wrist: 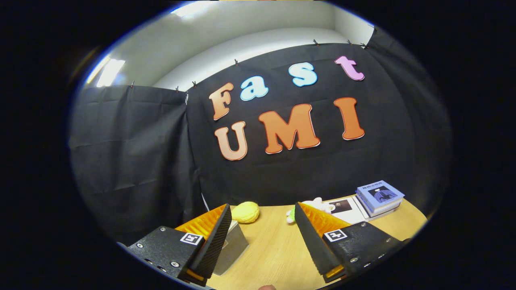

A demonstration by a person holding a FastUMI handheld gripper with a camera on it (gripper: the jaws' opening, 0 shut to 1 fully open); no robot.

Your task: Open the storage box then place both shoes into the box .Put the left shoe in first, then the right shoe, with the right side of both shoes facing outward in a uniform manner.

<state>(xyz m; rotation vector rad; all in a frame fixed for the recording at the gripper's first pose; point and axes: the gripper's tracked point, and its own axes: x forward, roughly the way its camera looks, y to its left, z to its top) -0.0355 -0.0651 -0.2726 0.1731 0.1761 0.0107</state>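
Observation:
My gripper [263, 207] is open, held above a light wooden table [274, 249] with only bare tabletop between its fingers. Behind the left finger [213, 237] a pale grey box-shaped object [234, 245] stands on the table, mostly hidden by that finger; I cannot tell whether it is the storage box. The right finger [312, 237] hangs over the table a little short of the back edge.
At the back of the table lie a yellow plush item [246, 212], a white and green soft toy [312, 207] partly behind the right fingertip, and a stack of books [379, 197] with a flat booklet [344, 209] beside it. Black cloth walls close the booth.

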